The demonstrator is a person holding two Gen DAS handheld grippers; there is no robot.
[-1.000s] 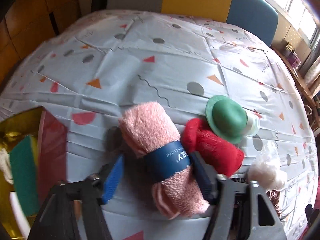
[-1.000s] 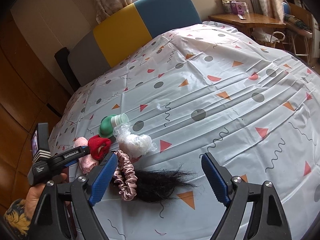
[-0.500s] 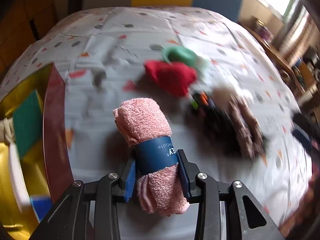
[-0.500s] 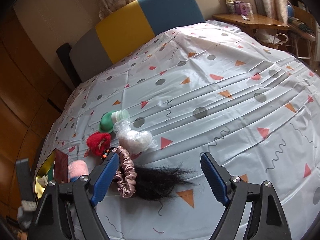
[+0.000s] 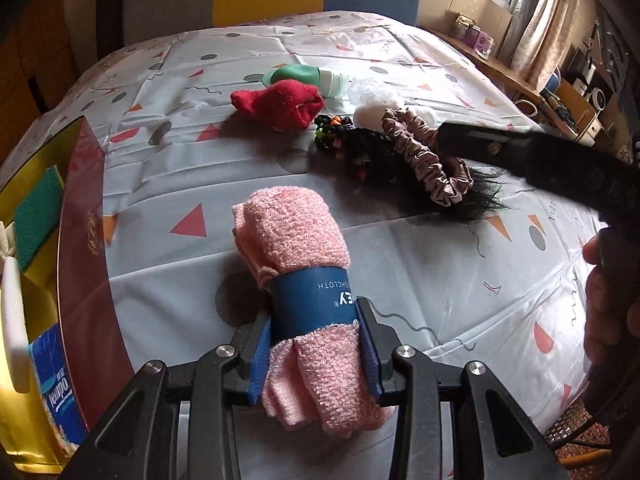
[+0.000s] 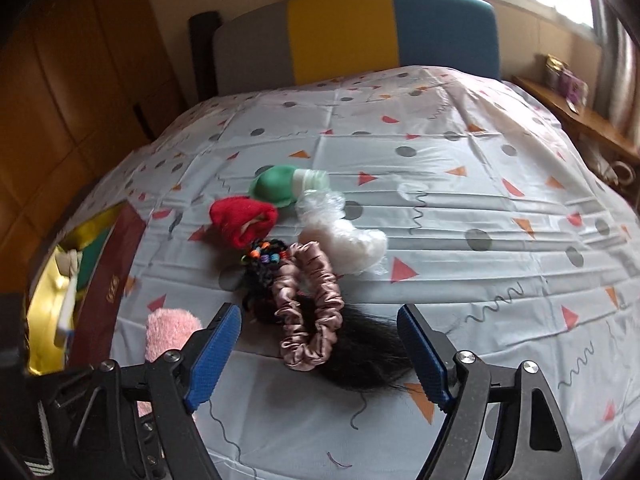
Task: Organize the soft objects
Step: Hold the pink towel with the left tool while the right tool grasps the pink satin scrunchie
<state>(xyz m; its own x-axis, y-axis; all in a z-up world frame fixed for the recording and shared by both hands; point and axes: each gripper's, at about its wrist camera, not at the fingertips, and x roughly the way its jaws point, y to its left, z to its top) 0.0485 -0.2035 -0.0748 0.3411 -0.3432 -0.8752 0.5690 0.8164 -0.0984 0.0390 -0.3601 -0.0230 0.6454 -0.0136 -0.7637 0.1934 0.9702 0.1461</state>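
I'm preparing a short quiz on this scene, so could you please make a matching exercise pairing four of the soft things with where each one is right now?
Things:
1. pink rolled cloth
2. pink scrunchie
3. green sponge
4. red cloth

Places:
A. inside the gold-lined box
B. lying on the black hairpiece
C. clamped in the left claw
D. on the tablecloth just in front of the green cap

Pairs: 1-C, 2-B, 3-A, 4-D
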